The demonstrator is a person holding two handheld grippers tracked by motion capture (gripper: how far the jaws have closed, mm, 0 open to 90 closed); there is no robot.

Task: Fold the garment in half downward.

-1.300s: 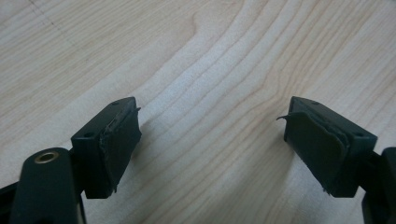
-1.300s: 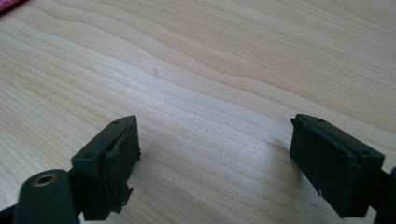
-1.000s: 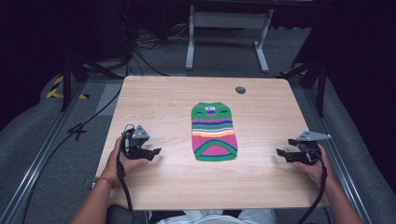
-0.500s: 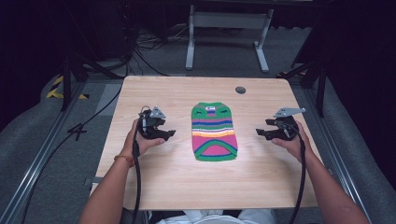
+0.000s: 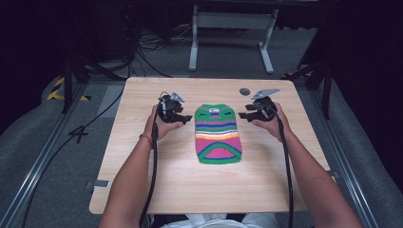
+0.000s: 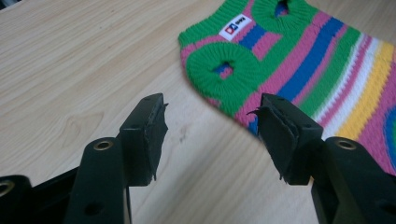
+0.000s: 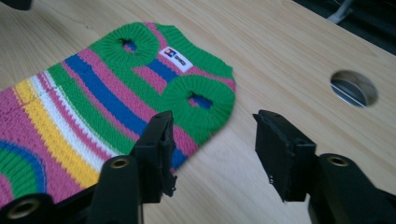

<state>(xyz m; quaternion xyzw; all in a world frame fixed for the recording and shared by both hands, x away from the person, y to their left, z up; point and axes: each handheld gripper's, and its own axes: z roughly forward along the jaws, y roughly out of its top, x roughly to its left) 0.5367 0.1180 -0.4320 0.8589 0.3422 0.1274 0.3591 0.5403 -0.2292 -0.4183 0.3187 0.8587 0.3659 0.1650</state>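
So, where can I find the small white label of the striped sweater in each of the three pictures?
High view: the white label sits at the far end of the striped sweater, at the table's middle.
Left gripper view: upper middle, between the two green armholes.
Right gripper view: upper middle, again between the armholes.
Shared landmark: the green armhole rings beside the label.

Both forearms reach in from the table's near edge toward its far half. The left hand [image 5: 159, 124] holds the left gripper [image 5: 183, 118], whose jaws stand wide apart and point toward the table's middle. The right hand [image 5: 270, 118] holds the right gripper [image 5: 243, 115], jaws likewise parted and facing inward. Both seem to hover just above the wood, though contact is hard to judge.
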